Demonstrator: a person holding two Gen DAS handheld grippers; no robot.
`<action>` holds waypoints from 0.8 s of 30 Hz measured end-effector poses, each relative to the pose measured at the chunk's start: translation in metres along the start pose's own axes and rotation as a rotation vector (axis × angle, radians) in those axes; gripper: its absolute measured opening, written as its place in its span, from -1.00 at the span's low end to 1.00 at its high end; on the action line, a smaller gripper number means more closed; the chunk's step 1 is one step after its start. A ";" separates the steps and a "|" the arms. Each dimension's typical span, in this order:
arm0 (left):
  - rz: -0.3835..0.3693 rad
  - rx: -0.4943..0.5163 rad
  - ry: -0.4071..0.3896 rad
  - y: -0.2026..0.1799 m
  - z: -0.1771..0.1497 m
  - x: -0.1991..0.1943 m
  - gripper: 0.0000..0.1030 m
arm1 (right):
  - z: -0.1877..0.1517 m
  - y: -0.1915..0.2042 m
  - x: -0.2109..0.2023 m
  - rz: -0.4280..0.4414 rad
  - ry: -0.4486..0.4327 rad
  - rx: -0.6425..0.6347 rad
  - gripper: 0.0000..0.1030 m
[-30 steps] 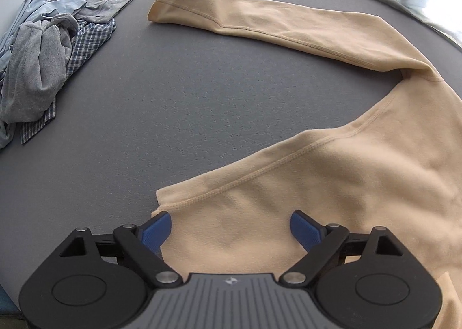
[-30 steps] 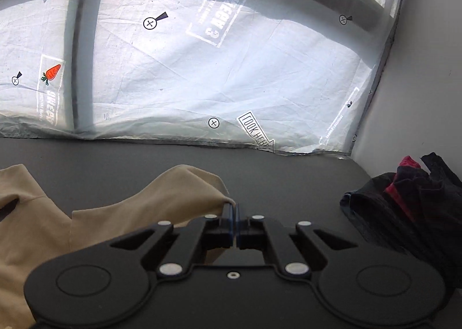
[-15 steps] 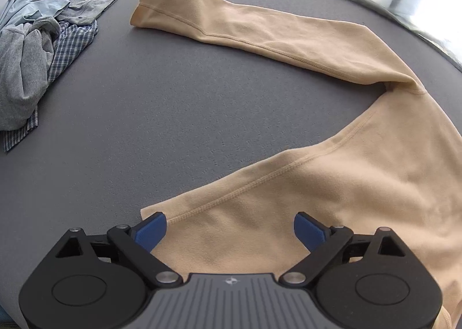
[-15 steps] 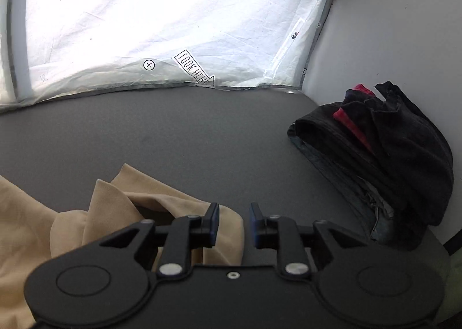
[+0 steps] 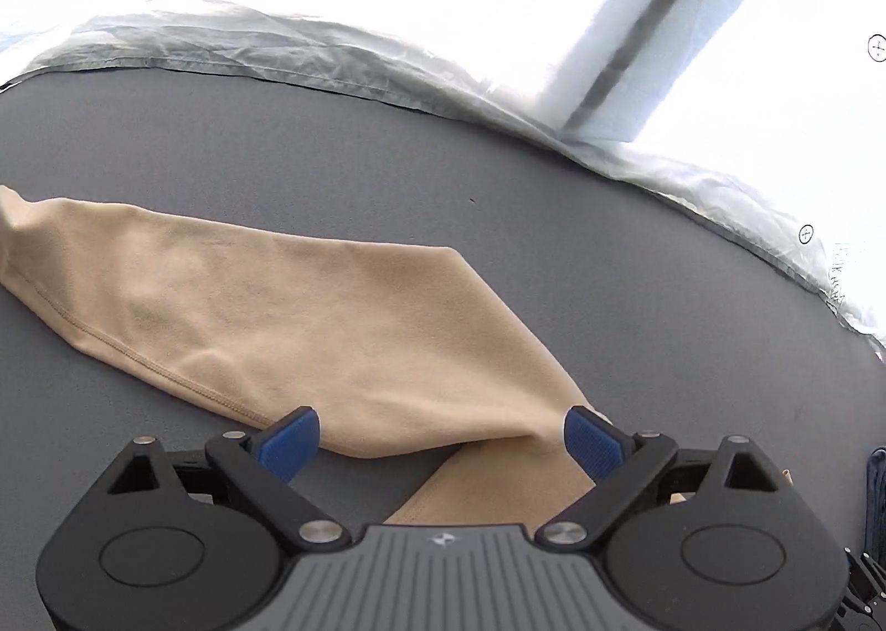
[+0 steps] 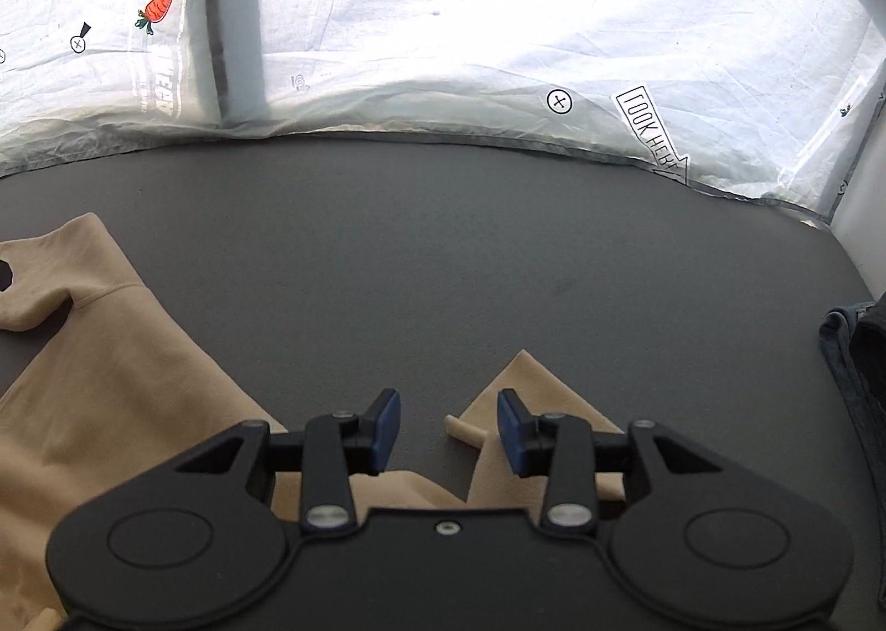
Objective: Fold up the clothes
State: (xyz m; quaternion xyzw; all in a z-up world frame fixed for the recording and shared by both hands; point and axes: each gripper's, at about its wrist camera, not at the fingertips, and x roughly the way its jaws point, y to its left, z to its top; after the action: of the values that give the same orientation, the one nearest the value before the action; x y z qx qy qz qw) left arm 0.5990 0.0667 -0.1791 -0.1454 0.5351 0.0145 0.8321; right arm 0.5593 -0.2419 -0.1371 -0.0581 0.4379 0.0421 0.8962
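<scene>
A tan long-sleeved top lies on the dark grey table. In the left wrist view its sleeve [image 5: 266,321] stretches from the left edge to under my left gripper [image 5: 440,437], which is open and empty just above the armpit fold. In the right wrist view the top's body [image 6: 111,398] fills the lower left, and a pointed corner of the other sleeve [image 6: 526,387] lies by the right finger. My right gripper [image 6: 448,423] is open and empty above the table, beside that corner.
A dark pile of clothes [image 6: 853,354] sits at the right edge of the table. A white plastic sheet with printed marks [image 6: 498,50] hangs along the table's far edge [image 5: 498,116]. Bare grey table [image 6: 443,254] lies ahead of both grippers.
My right gripper has opened and let go of the tan sleeve, which now lies on the table. My left gripper stayed open and swung from the hem to the sleeve.
</scene>
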 end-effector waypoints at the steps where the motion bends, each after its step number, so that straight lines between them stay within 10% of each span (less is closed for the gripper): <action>1: 0.012 0.036 0.003 -0.014 0.008 0.008 0.84 | 0.001 0.002 0.005 0.022 0.016 0.017 -0.23; 8: 0.202 0.124 0.106 -0.053 0.008 0.057 0.78 | -0.015 0.007 0.029 -0.018 0.159 0.119 -0.38; 12: 0.172 0.077 0.121 -0.037 -0.015 0.057 0.63 | -0.035 0.003 0.018 -0.027 0.208 0.159 -0.33; 16: 0.146 0.148 0.033 -0.042 -0.033 0.042 -0.01 | -0.049 0.002 0.007 -0.008 0.209 0.175 -0.49; 18: 0.118 0.136 0.017 -0.043 -0.034 0.037 -0.53 | -0.051 -0.003 0.004 0.006 0.196 0.213 -0.94; 24: 0.085 0.053 -0.080 -0.028 -0.030 -0.010 -0.71 | -0.035 -0.011 -0.023 -0.003 0.036 0.266 -0.96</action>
State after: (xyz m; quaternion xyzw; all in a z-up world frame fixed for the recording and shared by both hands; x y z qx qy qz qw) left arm 0.5731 0.0330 -0.1755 -0.0999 0.5070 0.0413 0.8551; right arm 0.5191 -0.2580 -0.1399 0.0597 0.4556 -0.0187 0.8880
